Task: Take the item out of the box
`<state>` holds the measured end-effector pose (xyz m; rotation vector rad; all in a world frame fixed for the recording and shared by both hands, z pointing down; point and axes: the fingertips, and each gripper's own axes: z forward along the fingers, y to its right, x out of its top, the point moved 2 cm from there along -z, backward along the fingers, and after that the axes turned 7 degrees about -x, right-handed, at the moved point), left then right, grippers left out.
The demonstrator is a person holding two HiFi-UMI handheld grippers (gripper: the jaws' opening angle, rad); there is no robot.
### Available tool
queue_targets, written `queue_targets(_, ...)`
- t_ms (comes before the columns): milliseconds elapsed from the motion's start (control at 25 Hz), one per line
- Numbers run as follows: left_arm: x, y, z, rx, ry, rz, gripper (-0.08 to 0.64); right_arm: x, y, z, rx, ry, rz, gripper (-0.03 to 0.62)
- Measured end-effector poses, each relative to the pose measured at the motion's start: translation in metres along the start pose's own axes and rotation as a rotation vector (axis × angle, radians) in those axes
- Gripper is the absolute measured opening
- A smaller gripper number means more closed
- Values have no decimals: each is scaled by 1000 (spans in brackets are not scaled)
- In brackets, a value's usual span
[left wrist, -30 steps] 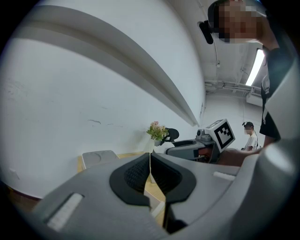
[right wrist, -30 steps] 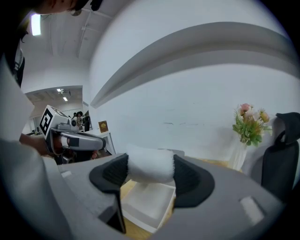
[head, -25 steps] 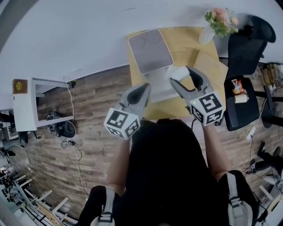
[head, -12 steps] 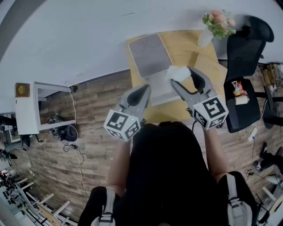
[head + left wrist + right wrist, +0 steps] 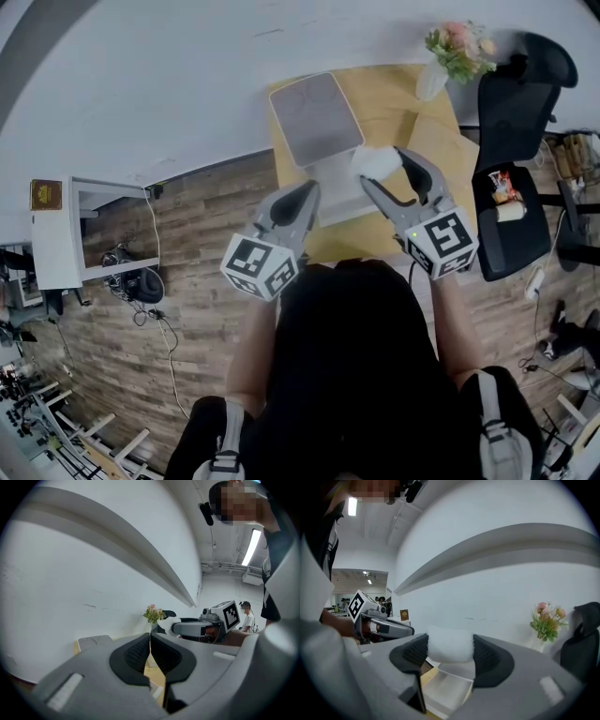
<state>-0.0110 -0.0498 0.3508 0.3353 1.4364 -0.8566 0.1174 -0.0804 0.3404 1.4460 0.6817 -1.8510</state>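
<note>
Now, left gripper: the grey left gripper [image 5: 302,190] hangs near the box's left side, jaws pressed together on nothing.
Right gripper: the grey right gripper [image 5: 450,656] is raised over the box, jaws clamped on either side of the task's item.
Item: a soft white fluffy roll [image 5: 373,161], held in the air above the box and clear of its walls, gripped across its middle.
Box: a shallow white open box [image 5: 449,686] sits on the surface directly under the roll; nothing else can be made out inside it.
Lid: a grey rectangular lid-like panel [image 5: 319,117] lies just beyond the box; whether it touches the box's far edge cannot be told.
Surface: a pale yellow wooden surface [image 5: 405,94], with wood floor showing on its near and left sides.
Beyond: a white vase of pink flowers [image 5: 457,42] stands at the far right corner, with a black office chair [image 5: 517,98] beside it.
Risk, slip: the roll looks soft and compressible, so any easing of the jaws could let it squeeze free, back into the box or over the edge to the floor.
Risk, swing: a wide carry to the far right could clip the vase and tip it.
Risk, crush: a harder squeeze would likely flatten the roll.
</note>
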Motion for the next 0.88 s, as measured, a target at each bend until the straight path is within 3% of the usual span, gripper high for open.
queue_targets(880,-1,-1,3,5,-4,-5,14,-2,4,1,-1,-4,-2,285)
